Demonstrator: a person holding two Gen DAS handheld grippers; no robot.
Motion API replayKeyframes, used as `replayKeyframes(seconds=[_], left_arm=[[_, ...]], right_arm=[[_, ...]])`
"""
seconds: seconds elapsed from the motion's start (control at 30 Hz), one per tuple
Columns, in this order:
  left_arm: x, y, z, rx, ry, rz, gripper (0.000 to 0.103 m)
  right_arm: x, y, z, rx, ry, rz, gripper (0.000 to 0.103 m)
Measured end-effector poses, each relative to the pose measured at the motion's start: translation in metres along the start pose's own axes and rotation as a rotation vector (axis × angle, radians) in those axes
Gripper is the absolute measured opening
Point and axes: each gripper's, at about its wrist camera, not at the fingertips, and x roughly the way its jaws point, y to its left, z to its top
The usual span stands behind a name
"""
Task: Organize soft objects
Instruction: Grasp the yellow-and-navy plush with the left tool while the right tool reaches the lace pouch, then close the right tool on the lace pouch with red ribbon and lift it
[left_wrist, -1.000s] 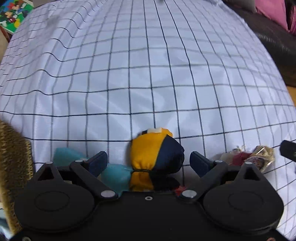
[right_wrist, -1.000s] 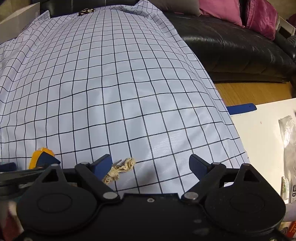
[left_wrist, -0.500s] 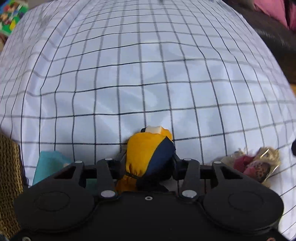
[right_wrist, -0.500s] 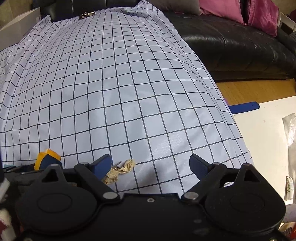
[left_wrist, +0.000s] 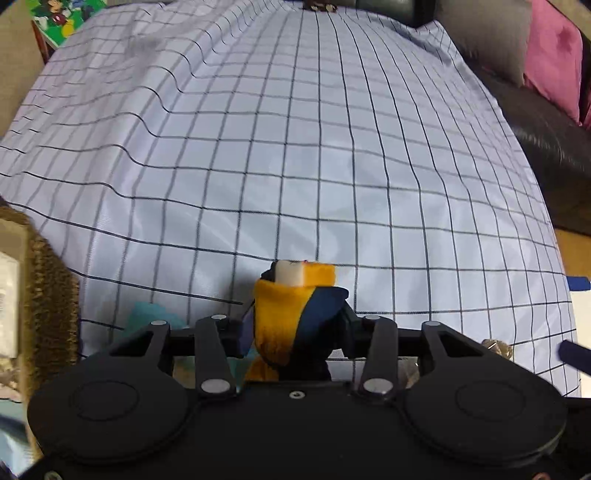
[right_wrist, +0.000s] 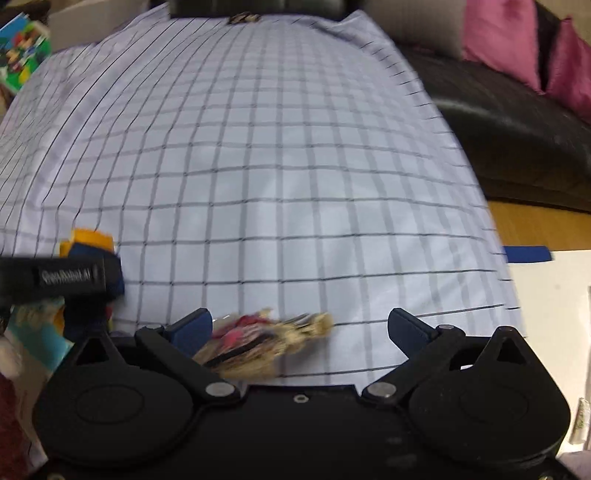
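The yellow-and-navy soft toy (left_wrist: 295, 317) sits pinched between the pads of the left tongs (left_wrist: 295, 328), squeezed narrow at the waist, its pale top poking up over the checked cloth (left_wrist: 332, 166). The left jaws are clamped hard on it; whether it has cleared the cloth cannot be told from this angle. Just behind it on the left lies a teal soft piece (left_wrist: 147, 314), half hidden by the tongs' linkage, and a brown woven basket (left_wrist: 48, 295) stands at the left edge, near enough to be the likely drop spot.

Over to the right tongs (right_wrist: 299, 328): their jaws have just been opening and now stand wide, with a small straw-haired doll (right_wrist: 258, 339) lying between them, nearer the left pad and not pressed by either. It is blurred, so its detail stays uncertain. The left tongs and their toy show at the left edge of this view.

The step in hand reads as the pickup of the first toy, with the second being lined up. Next, the left tongs would carry their load across to the basket and release over it, while the right needs to centre on the doll and close gently, since it is slight and could slide on the smooth cloth.
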Motion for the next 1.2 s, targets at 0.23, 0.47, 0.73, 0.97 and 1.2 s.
replayKeyframes(seconds=[0.23, 0.47, 0.73, 0.97, 1.2], left_arm=[[-0.005, 0.008, 0.004, 0.004, -0.011, -0.023, 0.044], [-0.013, 0.012, 0.007, -0.011, -0.029, -0.043, 0.044], [-0.008, 0.014, 0.011, -0.027, -0.041, -0.061, 0.044], [0.019, -0.007, 0.020, 0.029, -0.064, -0.064, 0.052], [0.027, -0.009, 0.017, 0.074, -0.030, -0.063, 0.077]], right_arm=[[0.020, 0.014, -0.005, -0.086, 0.071, -0.030, 0.101], [0.034, -0.015, -0.005, -0.033, 0.149, -0.099, 0.100], [0.033, -0.022, -0.004, -0.020, 0.131, -0.139, 0.101], [0.025, -0.015, -0.005, -0.062, 0.090, -0.142, 0.101], [0.018, -0.017, -0.002, -0.048, 0.067, -0.104, 0.101]])
